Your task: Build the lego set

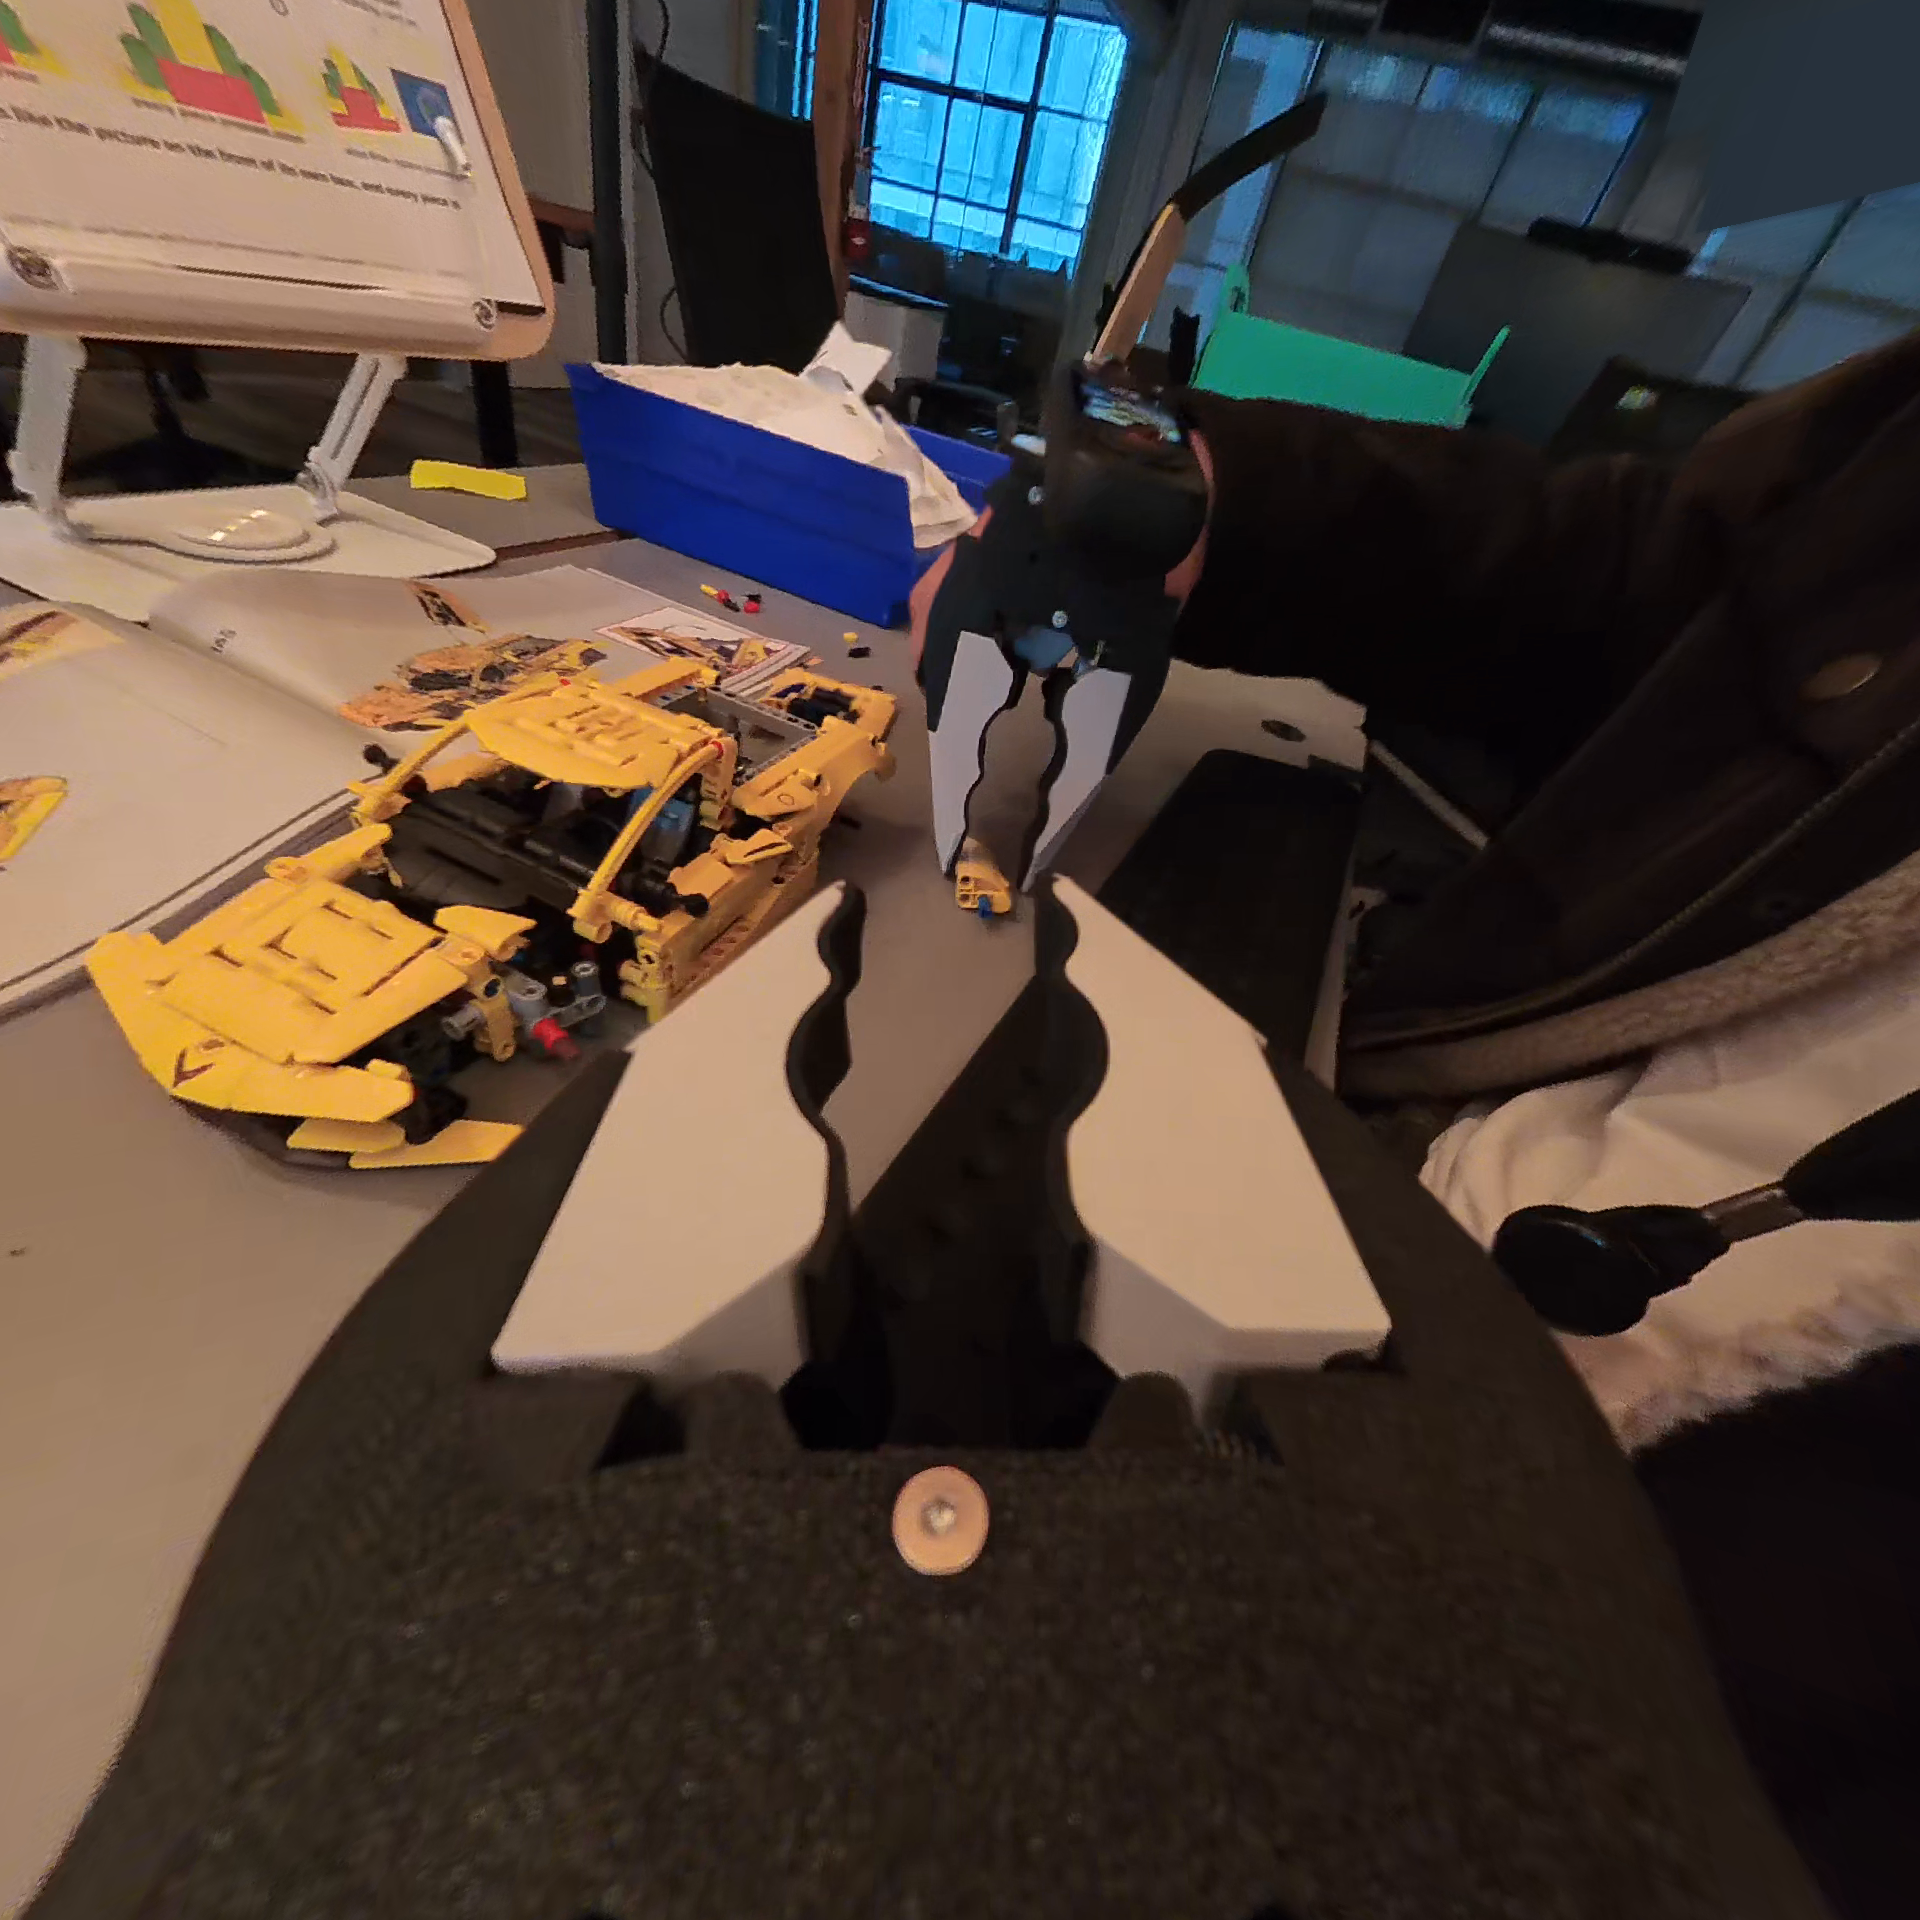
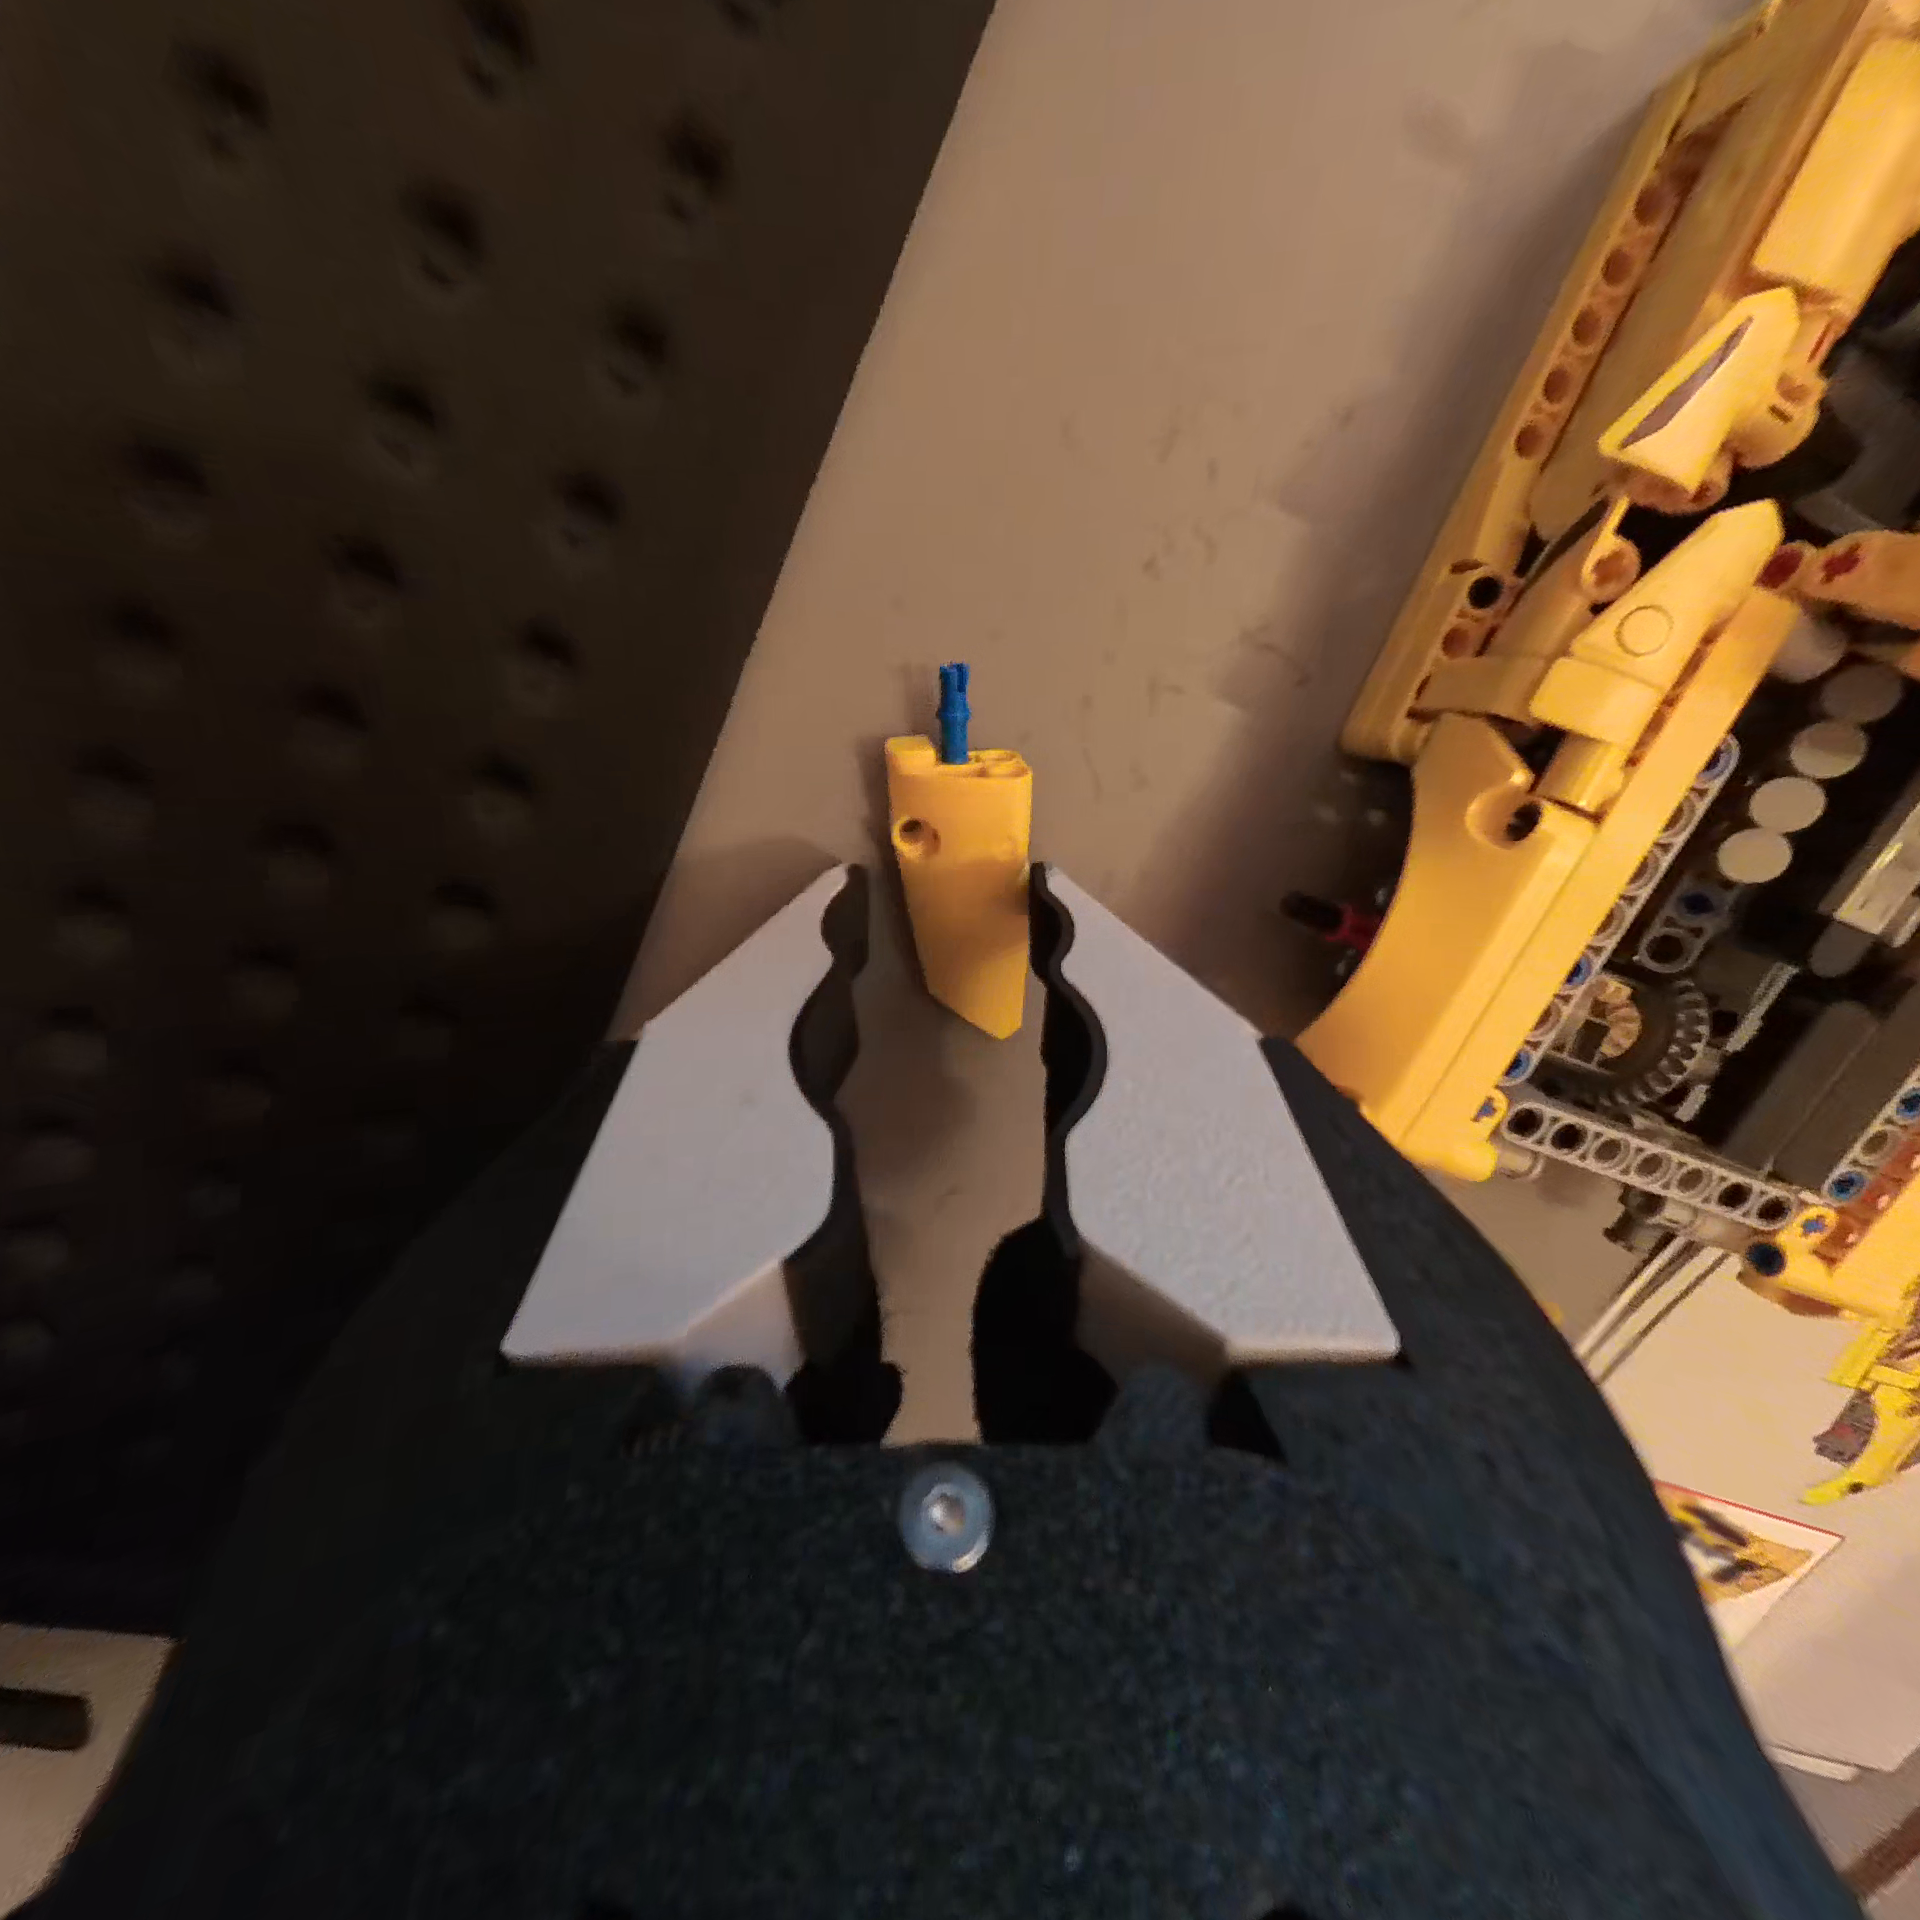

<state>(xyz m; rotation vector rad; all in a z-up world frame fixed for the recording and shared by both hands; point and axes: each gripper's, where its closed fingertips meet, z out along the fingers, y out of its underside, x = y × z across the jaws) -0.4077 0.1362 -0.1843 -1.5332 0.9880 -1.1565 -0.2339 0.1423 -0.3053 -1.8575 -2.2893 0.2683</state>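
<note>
A blue bin (image 1: pixel 748 499) stuffed with crumpled paper (image 1: pixel 831 405) sits at upper centre. A white stand (image 1: pixel 208 520) holds a board at upper left, a yellow strip (image 1: pixel 468 480) beside it. Windows (image 1: pixel 987 135) glow blue behind; something green (image 1: pixel 1340 364) stands at upper right.

The right gripper (image 2: pixel 948 883) is hovering with jaws apart around a small yellow piece (image 2: pixel 961 883) carrying a blue pin (image 2: pixel 952 707), the yellow car (image 2: pixel 1621 790) sitting to its right.
</note>
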